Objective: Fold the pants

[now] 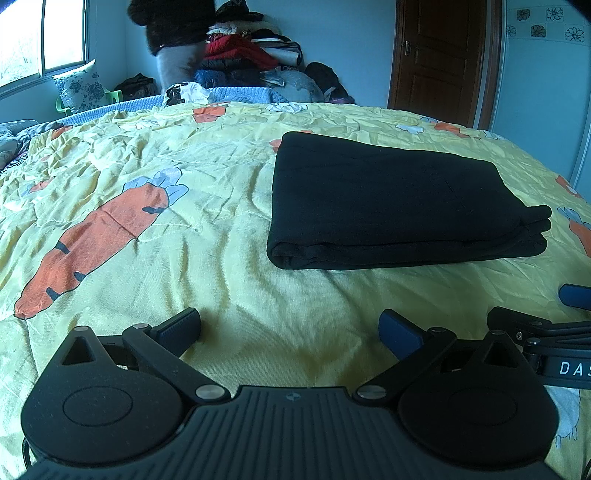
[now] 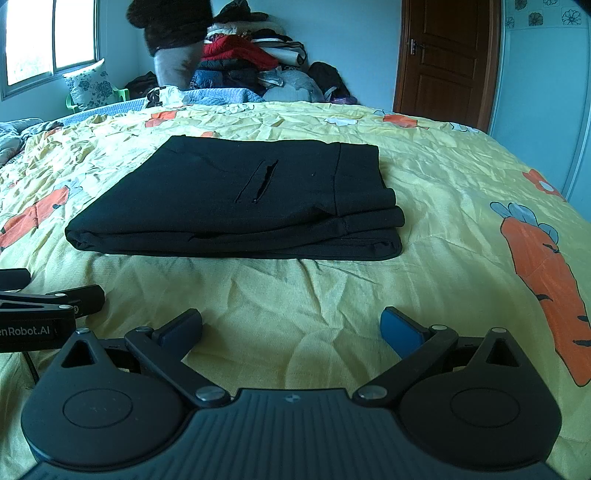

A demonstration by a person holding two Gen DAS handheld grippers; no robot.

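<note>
Black pants (image 1: 391, 199) lie folded into a flat rectangle on the yellow carrot-print bedspread (image 1: 207, 229). In the right wrist view the pants (image 2: 236, 199) show a slit pocket on top and stacked layers along the near edge. My left gripper (image 1: 290, 328) is open, low over the bedspread, short of the pants and to their left. My right gripper (image 2: 291, 326) is open too, just in front of the pants' near edge. Nothing sits between either pair of fingers. Each gripper shows at the edge of the other's view.
A tall pile of clothes (image 1: 251, 55) stands beyond the bed's far edge, with a person (image 1: 173, 33) beside it. A floral pillow (image 1: 79, 86) rests under the window at the left. A brown door (image 1: 439, 59) is at the back right.
</note>
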